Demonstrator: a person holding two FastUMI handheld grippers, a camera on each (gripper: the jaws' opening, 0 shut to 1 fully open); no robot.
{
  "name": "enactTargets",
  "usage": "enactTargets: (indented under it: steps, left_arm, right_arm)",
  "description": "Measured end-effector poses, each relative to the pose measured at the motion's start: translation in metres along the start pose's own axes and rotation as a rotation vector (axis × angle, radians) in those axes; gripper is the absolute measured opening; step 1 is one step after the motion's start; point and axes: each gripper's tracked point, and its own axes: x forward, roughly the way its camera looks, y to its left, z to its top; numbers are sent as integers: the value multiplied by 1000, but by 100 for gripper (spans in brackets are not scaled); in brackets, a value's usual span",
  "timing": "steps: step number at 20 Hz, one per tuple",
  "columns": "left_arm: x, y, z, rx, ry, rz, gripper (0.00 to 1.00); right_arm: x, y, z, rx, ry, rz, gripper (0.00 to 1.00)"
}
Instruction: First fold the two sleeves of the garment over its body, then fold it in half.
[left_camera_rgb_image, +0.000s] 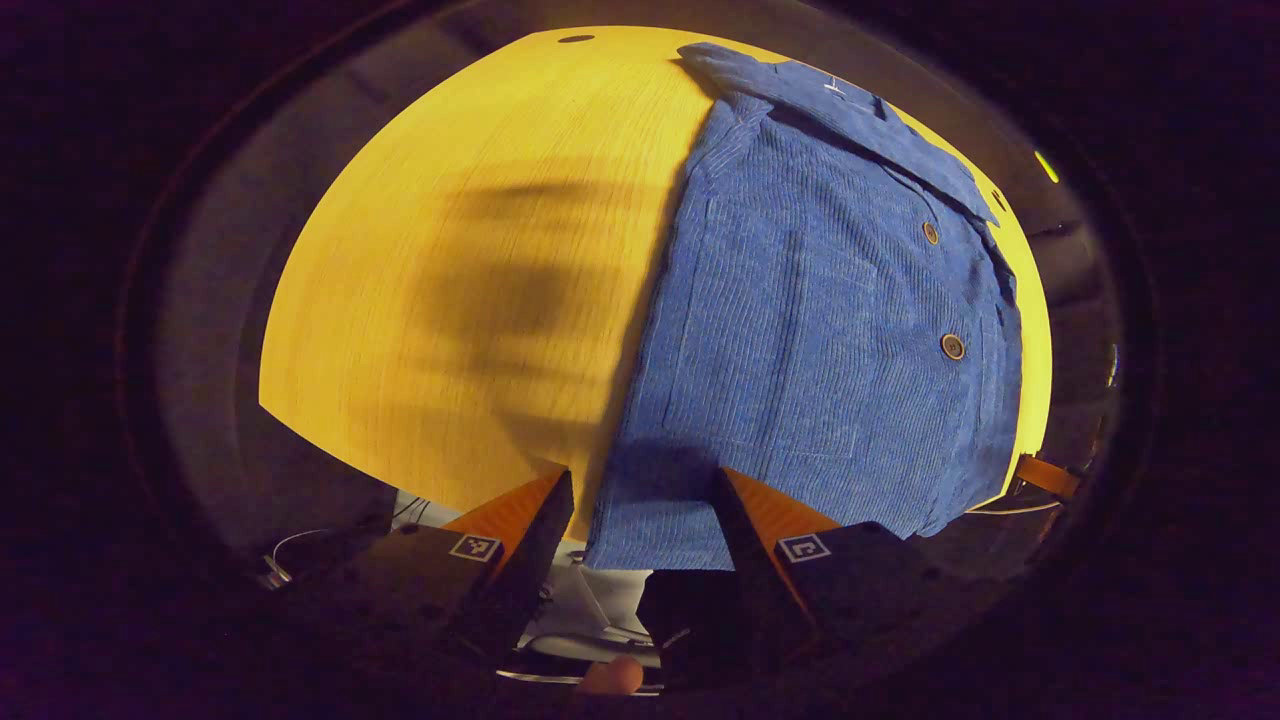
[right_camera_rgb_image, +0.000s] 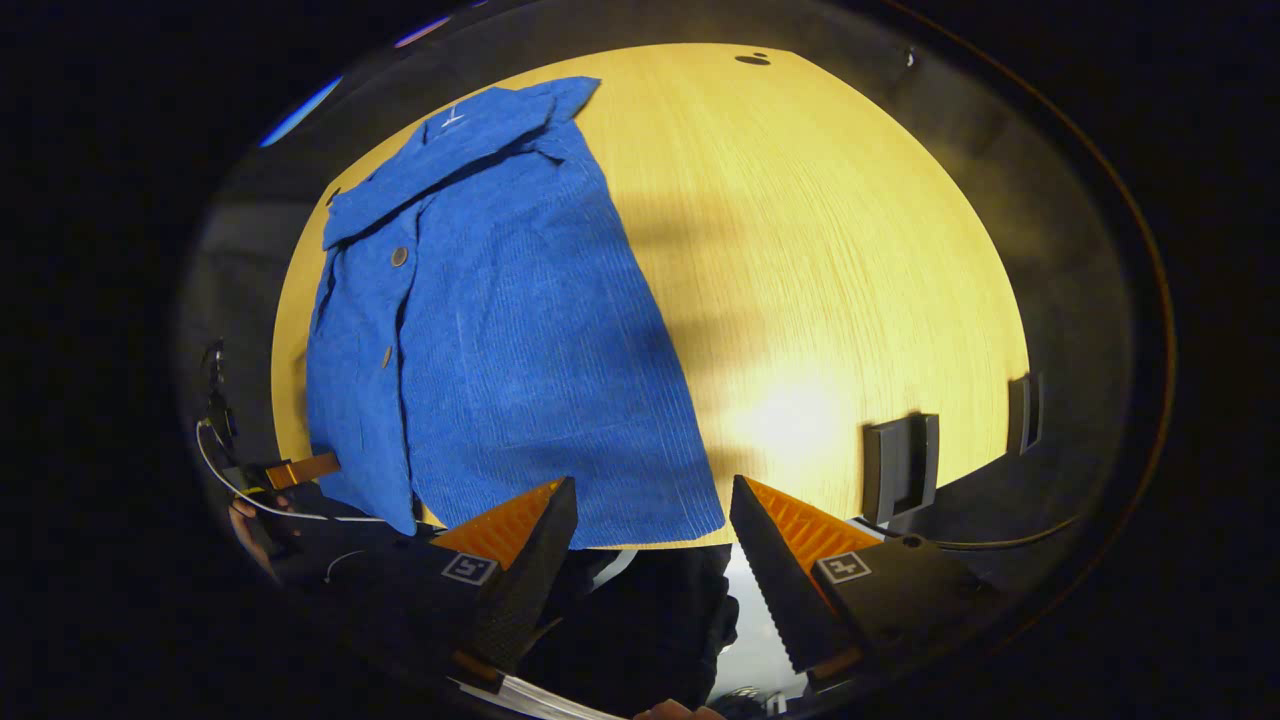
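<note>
The garment (left_camera_rgb_image: 810, 330) lies with its sleeves out of sight, its hem hanging past the table (left_camera_rgb_image: 450, 300) edge behind the left tool (left_camera_rgb_image: 640, 500) fingers. The far tool (right_camera_rgb_image: 290, 470) at the left rim is too small to read.

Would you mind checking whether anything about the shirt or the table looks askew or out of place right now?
Mostly tidy. The blue shirt lies flat on the wooden table with its sleeves already folded in. One small oddity: its hem hangs slightly over the near table edge, between the open fingers of the left claw. No damage or spills stand out.
</note>
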Motion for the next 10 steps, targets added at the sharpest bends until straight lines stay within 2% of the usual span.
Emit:
enactTargets:
  steps: [2, 5, 10]
  left_arm:
    - [1, 4, -2, 14, 24, 30, 83]
    - [1, -3, -5, 24, 44, 29, 83]
    - [2, -15, -6, 85, 45, 65, 83]
  right_arm:
    - [6, -6, -4, 42, 33, -5, 100]
    - [16, -16, -8, 80, 61, -15, 99]
    - [28, -24, -8, 61, 82, -46, 100]
